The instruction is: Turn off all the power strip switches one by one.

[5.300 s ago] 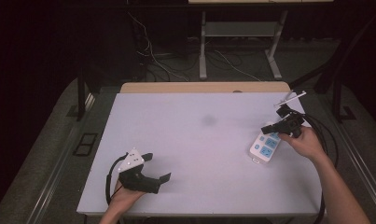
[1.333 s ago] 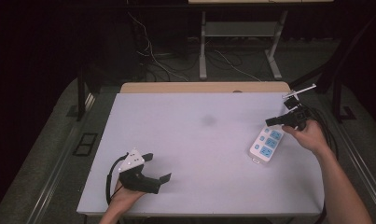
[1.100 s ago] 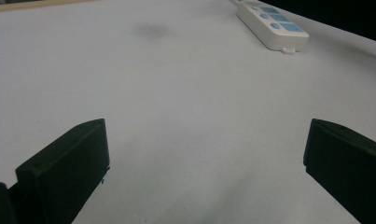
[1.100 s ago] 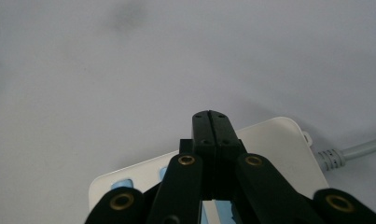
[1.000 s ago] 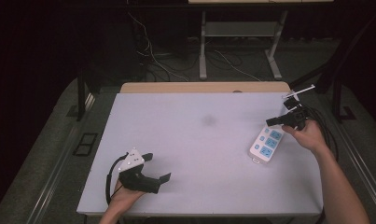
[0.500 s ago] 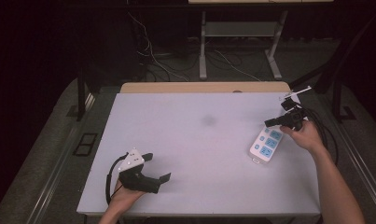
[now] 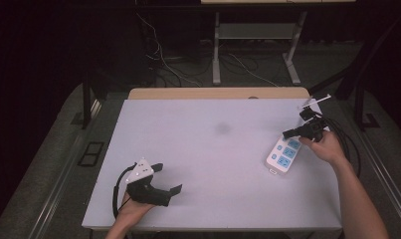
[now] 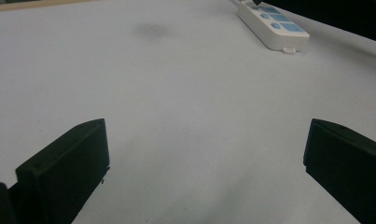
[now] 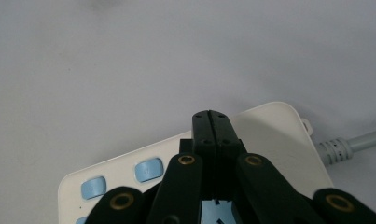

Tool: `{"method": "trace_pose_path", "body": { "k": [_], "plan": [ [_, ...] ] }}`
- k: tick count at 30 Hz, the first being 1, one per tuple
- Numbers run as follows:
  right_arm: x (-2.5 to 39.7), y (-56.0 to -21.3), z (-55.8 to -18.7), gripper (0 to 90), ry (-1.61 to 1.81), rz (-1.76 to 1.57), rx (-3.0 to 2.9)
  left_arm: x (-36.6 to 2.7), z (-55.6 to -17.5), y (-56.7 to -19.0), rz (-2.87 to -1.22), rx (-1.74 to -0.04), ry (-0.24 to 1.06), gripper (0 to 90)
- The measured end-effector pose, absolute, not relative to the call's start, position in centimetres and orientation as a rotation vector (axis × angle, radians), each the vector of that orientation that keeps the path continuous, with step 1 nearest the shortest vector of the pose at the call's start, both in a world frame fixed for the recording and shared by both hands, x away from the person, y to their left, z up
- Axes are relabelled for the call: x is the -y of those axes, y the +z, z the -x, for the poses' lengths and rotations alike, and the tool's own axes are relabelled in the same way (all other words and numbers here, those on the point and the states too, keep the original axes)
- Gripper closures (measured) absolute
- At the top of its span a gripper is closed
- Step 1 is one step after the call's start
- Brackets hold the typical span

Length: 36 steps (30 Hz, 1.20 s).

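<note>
Power strip [image 7: 284, 154] lies under the closed right tool [image 7: 287, 134], grey cord [image 9: 351, 143] trailing; left tool [image 7: 169, 179] gapes well apart

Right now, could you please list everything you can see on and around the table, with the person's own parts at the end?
Power strip: one, white with blue sockets, right side of the table; its grey cord leaves one end.
Table: one, pale grey top with a wooden strip along the far edge.
Dark smudge: one, on the tabletop near the middle.
Metal stand: one, grey, on the floor beyond the table.
Cables: several, on the floor beyond the table.
Left hand-held gripper: one, black, jaws wide apart, near left corner.
Right hand-held gripper: one, black, jaws shut, over the power strip's far end.
</note>
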State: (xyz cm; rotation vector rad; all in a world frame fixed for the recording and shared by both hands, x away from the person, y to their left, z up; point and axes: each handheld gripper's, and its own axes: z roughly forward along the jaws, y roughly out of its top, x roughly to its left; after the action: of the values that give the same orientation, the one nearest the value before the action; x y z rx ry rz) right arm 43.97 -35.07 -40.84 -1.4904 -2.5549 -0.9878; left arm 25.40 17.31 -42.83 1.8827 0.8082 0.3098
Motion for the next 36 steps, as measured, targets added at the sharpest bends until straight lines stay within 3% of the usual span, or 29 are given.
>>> {"method": "trace_pose_path", "body": {
  "k": [36],
  "plan": [
    [34.19,-41.26,-43.41,90.0,-0.93,1.537,2.631,-17.1,-25.42,-42.96,-1.895,-0.803,0.306,0.0]
  ]
}}
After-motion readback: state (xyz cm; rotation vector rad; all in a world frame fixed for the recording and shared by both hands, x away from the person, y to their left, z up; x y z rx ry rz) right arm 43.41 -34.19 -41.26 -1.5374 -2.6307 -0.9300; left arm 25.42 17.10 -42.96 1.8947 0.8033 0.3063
